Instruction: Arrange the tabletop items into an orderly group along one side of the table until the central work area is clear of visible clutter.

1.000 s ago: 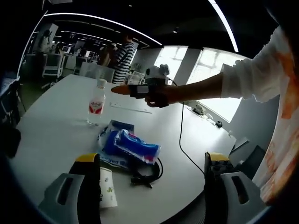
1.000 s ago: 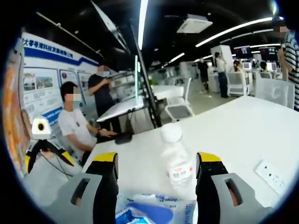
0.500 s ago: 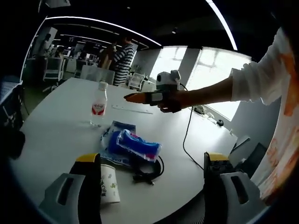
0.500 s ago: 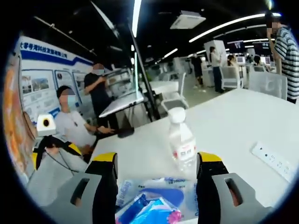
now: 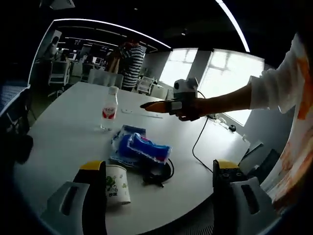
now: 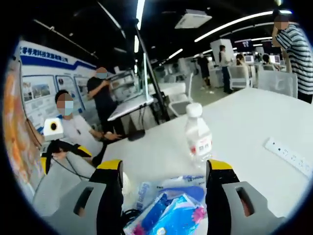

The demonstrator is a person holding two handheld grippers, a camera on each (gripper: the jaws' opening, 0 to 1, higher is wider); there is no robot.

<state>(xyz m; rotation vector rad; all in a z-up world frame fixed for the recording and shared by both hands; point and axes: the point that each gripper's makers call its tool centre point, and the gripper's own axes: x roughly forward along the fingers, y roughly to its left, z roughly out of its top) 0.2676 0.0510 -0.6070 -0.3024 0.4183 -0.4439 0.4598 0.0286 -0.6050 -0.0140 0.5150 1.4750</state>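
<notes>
On the white table [image 5: 63, 132] a clear water bottle [image 5: 110, 107] with a red label stands upright. Nearer lie blue tissue packs [image 5: 142, 149] in a plastic wrap, a coiled black cable [image 5: 159, 175] and a paper cup [image 5: 117, 185] with green print. My left gripper [image 5: 160, 196] hangs open over the near table edge, the cup beside its left jaw. My right gripper [image 5: 151, 105] is held above the table behind the packs. Seen from the right gripper [image 6: 165, 193], its jaws stand open over the tissue packs [image 6: 171, 215], and the bottle [image 6: 198, 139] is beyond them.
A white power strip [image 6: 288, 156] lies flat on the table to the bottle's right. A thin black cord [image 5: 198, 144] runs from the right gripper down across the table. Office chairs and people stand beyond the far edge; a seated person [image 6: 73, 132] is off one side.
The right gripper has drawn back from the bottle, so the tissue packs now show between its jaws. The left view has pulled back slightly, showing more of the cup.
</notes>
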